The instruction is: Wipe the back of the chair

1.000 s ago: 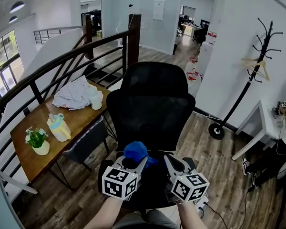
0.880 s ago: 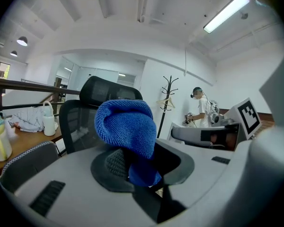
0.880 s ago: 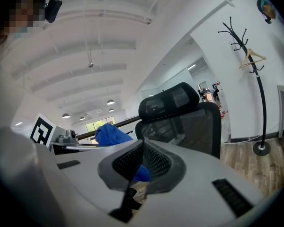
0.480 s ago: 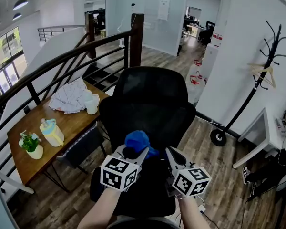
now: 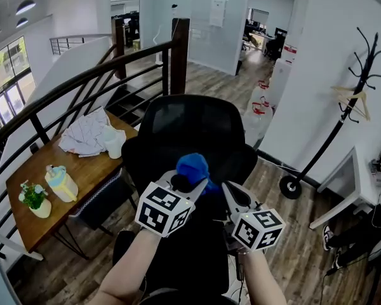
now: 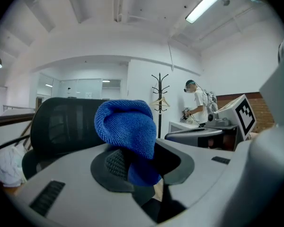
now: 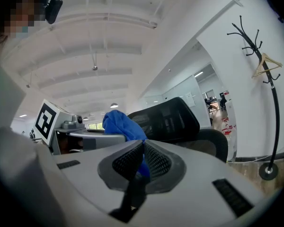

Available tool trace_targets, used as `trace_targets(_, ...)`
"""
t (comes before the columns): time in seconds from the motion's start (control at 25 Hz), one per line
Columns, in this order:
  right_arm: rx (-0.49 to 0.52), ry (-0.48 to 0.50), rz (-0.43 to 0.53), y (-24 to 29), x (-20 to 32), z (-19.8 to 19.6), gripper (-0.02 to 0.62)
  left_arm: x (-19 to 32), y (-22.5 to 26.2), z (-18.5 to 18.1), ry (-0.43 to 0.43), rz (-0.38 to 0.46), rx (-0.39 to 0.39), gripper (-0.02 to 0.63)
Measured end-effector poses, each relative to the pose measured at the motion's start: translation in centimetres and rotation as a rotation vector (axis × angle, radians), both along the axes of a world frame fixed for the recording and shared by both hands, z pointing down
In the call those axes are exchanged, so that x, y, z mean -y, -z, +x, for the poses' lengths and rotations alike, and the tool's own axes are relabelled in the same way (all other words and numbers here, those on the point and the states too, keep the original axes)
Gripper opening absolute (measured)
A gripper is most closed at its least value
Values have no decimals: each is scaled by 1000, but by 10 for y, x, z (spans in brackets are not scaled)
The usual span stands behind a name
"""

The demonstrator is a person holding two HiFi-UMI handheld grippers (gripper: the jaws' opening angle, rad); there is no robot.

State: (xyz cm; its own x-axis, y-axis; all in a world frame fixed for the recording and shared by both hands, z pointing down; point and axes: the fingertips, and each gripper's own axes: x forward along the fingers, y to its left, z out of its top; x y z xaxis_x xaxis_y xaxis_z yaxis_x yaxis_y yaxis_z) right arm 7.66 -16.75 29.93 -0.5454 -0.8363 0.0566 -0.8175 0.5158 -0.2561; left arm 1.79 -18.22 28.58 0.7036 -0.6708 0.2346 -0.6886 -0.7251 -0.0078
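Observation:
A black office chair [image 5: 192, 131] with a mesh back stands straight ahead in the head view. My left gripper [image 5: 185, 182] is shut on a bunched blue cloth [image 5: 193, 168], held in front of the lower part of the chair's back. In the left gripper view the cloth [image 6: 125, 126] bulges up out of the left gripper [image 6: 132, 161], with the chair back [image 6: 61, 122] behind it. My right gripper [image 5: 231, 197] is beside it on the right, shut with nothing in it. The right gripper view shows that gripper [image 7: 142, 161] with its pads together, and the cloth [image 7: 119, 123] and chair [image 7: 166, 119] beyond.
A wooden table [image 5: 82, 170] at the left holds a white cloth heap [image 5: 86, 135], a cup [image 5: 113, 143], a jug [image 5: 60, 183] and a potted plant [image 5: 33, 199]. A dark stair railing [image 5: 82, 81] runs behind it. A coat stand [image 5: 343, 100] and white desk [image 5: 362, 176] are at the right.
Both grippers have risen and moved forward, carrying the blue cloth from over the seat up towards the chair's back. The head view has come closer to the chair.

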Motion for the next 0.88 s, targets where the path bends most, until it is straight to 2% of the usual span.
trace_targets(0.4,6,-60,67,33,38,42,31,50,63,60,-133,133,8,123)
trace_targets(0.52,8,-83,71,35,43,56,31,60,67,76,-170,128,-16,123)
trace_targets(0.76,35,-99,54,27,60,69,31,89,58,95,-201,125,73,123)
trace_targets(0.88,43,-101,54,25,66,70,31,101,55,91,-183,111,73,123)
